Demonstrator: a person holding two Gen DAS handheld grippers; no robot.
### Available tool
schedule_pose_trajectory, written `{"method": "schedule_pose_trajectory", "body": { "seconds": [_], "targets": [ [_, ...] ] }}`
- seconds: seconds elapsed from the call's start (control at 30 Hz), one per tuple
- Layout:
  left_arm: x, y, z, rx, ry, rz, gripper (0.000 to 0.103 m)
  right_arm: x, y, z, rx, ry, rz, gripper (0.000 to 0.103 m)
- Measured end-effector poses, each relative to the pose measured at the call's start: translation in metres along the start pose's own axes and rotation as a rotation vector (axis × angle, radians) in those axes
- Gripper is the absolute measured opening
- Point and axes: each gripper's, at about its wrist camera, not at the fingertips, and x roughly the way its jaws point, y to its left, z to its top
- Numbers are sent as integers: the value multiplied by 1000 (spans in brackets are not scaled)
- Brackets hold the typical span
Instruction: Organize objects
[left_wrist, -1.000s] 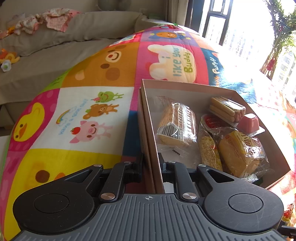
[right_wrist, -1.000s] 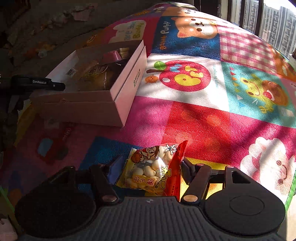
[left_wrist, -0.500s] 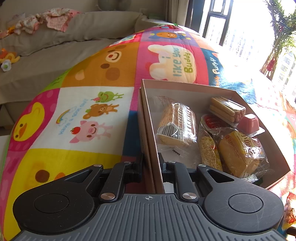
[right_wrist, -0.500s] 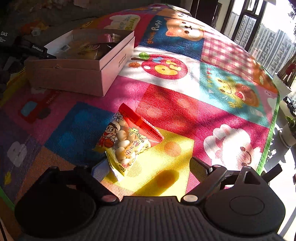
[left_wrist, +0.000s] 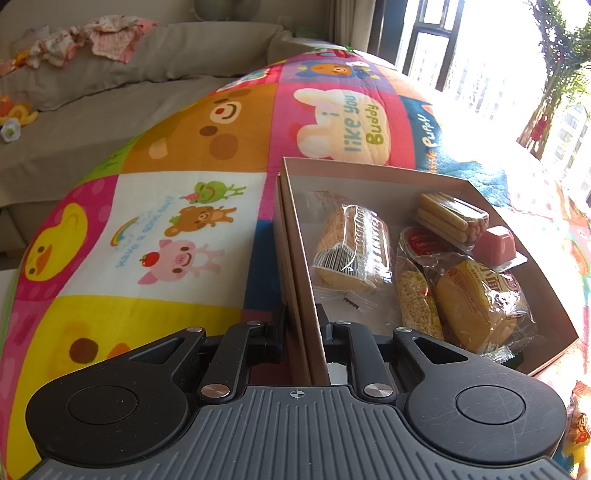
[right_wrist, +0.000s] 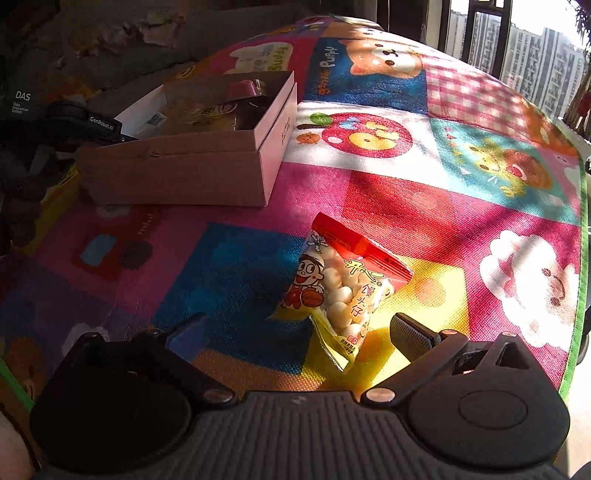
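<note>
A pink cardboard box lies open on the colourful play mat. It holds a wrapped bread packet, a yellow bun packet, stick biscuits, a grain bar and a pink jelly cup. My left gripper is shut on the box's near wall. In the right wrist view a red and yellow snack bag lies flat on the mat. My right gripper straddles its near end, jaws opening wide, and neither pad presses on the bag.
In the right wrist view the box stands to the upper left, with the left gripper's body at its far side. A grey sofa with clothes and toys borders the mat. Windows and a plant lie beyond.
The right gripper has let go of the snack bag, which now lies on the mat, and its fingers have spread wide. The left gripper and the box have not moved.
</note>
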Motion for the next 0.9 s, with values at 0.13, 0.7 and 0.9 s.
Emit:
{"method": "schedule_pose_trajectory", "body": {
  "seconds": [0.13, 0.7, 0.9],
  "targets": [
    [0, 0, 0, 0, 1, 0, 16, 4, -6, 6, 54, -13, -4, 103],
    [1, 2, 0, 19, 13, -6, 17, 5, 0, 24, 81, 24, -8, 56],
    [1, 1, 1, 20, 14, -3, 16, 2, 32, 29, 18, 12, -6, 55]
  ]
}}
